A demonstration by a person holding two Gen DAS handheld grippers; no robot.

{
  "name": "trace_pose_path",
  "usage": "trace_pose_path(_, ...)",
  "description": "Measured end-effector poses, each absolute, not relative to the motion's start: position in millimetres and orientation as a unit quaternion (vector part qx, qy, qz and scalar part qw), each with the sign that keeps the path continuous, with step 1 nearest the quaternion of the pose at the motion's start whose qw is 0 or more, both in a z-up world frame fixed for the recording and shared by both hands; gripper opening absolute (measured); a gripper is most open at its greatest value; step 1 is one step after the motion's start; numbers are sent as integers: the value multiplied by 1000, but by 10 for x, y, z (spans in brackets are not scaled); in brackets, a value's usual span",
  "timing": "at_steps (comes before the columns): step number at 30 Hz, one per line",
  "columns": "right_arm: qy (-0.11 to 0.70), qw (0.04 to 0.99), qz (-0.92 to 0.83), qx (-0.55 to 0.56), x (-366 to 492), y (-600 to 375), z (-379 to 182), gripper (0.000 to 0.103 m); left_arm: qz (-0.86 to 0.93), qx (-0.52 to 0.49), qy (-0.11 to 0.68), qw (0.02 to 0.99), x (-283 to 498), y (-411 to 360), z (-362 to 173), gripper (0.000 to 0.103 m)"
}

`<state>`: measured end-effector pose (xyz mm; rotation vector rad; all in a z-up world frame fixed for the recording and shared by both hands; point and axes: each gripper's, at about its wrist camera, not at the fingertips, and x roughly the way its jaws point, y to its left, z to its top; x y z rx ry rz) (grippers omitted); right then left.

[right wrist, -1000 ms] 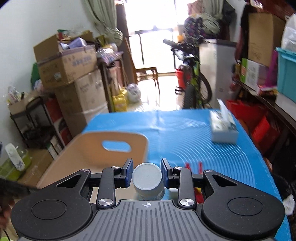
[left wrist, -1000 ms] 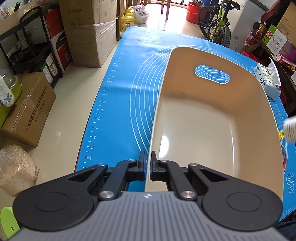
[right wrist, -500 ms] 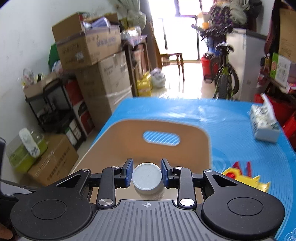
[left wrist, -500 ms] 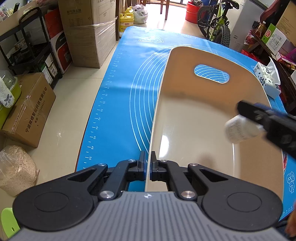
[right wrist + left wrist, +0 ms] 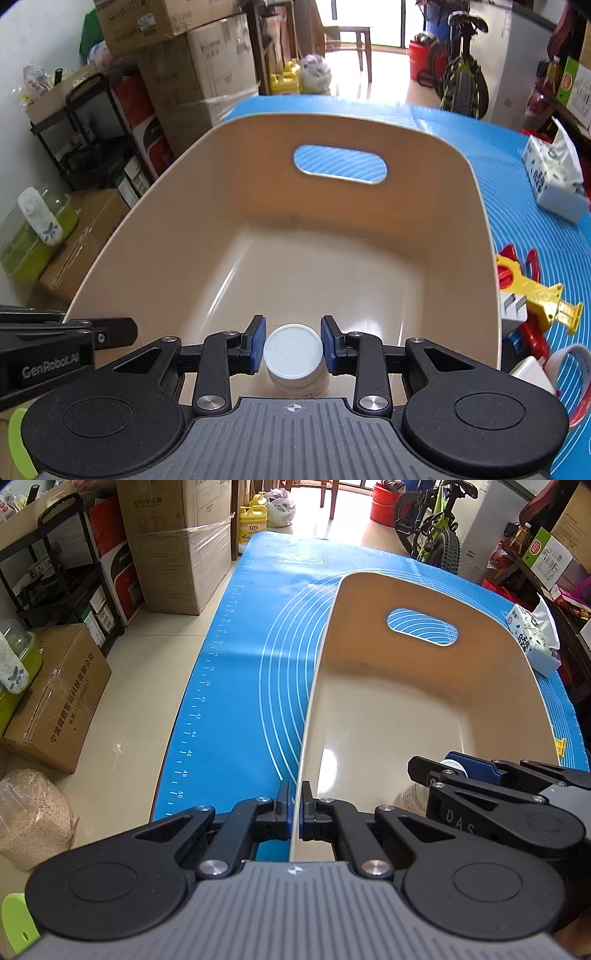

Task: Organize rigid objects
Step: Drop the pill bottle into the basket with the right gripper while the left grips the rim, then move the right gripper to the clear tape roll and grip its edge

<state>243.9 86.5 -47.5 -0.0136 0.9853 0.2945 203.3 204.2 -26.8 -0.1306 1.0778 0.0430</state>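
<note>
A beige plastic bin (image 5: pixel 417 709) with a handle slot stands on the blue mat (image 5: pixel 240 686). My left gripper (image 5: pixel 295 812) is shut on the bin's near left rim. My right gripper (image 5: pixel 293 345) is inside the bin near its front, with a small white bottle (image 5: pixel 295 363) with a white cap between its fingers. The pads stand just off the cap, a thin gap on each side. The bottle looks to rest on the bin floor. The right gripper (image 5: pixel 456 766) also shows in the left wrist view at lower right, over the bottle (image 5: pixel 415 797).
A yellow and red toy (image 5: pixel 532 291) and white items (image 5: pixel 532 373) lie on the mat right of the bin. A tissue pack (image 5: pixel 554 177) sits at the far right. Cardboard boxes (image 5: pixel 177 542), a black shelf and a bicycle (image 5: pixel 436 535) stand around the table.
My right gripper has carried the bottle leftward over the bin and down to its floor. Its fingers have parted slightly from the cap. The left gripper has stayed on the rim.
</note>
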Motion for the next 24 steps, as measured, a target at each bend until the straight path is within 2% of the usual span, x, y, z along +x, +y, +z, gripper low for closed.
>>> trace_pose_path(6, 482, 865, 138, -7, 2452, 842, -499, 42, 21, -62, 513, 856, 2033, 2043, -271, 5)
trace_pose_path(8, 472, 871, 138, -4, 2430, 808, -455, 56, 20, -64, 513, 856, 2033, 2043, -272, 5)
trace_pose_path(14, 448, 881, 153, 28, 2337, 651, -234, 67, 21, -64, 513, 856, 2032, 2045, -273, 5)
trace_pose_path(24, 385, 912, 131, 60, 2045, 25, 183, 72, 20, -65, 513, 856, 2030, 2046, -274, 5)
